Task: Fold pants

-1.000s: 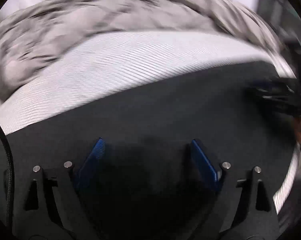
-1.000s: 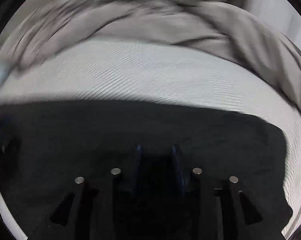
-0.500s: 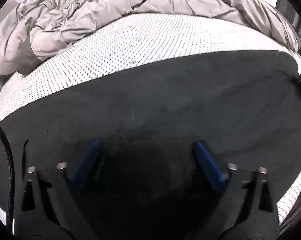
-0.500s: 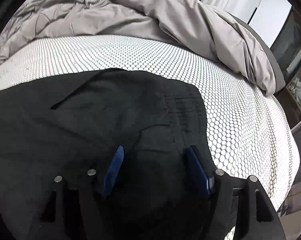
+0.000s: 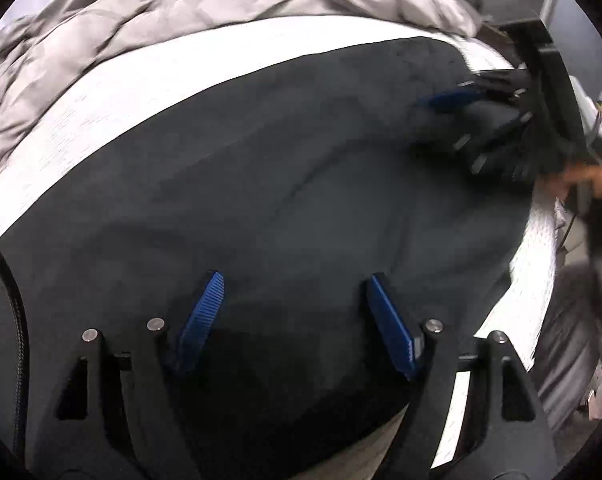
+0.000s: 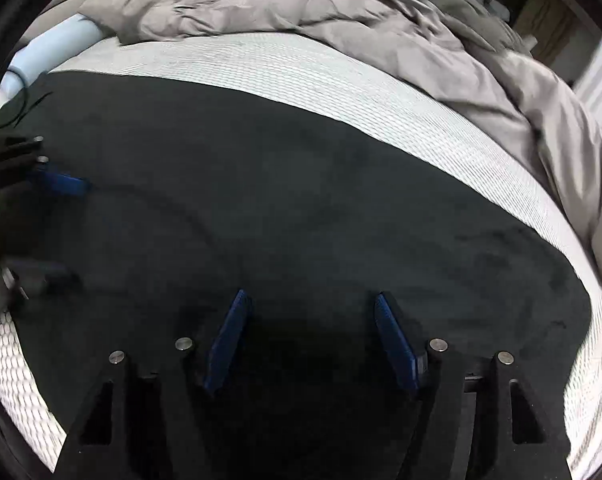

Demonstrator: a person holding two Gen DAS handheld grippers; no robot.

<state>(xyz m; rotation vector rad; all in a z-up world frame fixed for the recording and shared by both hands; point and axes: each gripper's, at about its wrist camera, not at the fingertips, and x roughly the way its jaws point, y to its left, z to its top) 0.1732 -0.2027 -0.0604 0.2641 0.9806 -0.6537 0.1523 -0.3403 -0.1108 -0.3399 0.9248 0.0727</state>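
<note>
Directly beneath both parted grippers, black pants [image 5: 285,184] flat on bed [image 5: 149,92]

A home bedroom is shown: a bed [image 6: 381,92] with a white textured mattress cover, and a rumpled grey duvet [image 6: 301,4] heaped across the upper frame.

pants [image 5: 281,184] | black, soft matte fabric | spread flat, few shallow creases | lying across white mesh-patterned mattress [image 6: 381,92] | near edge reaches mattress side | possibly folded once, blur hides layers
</note>
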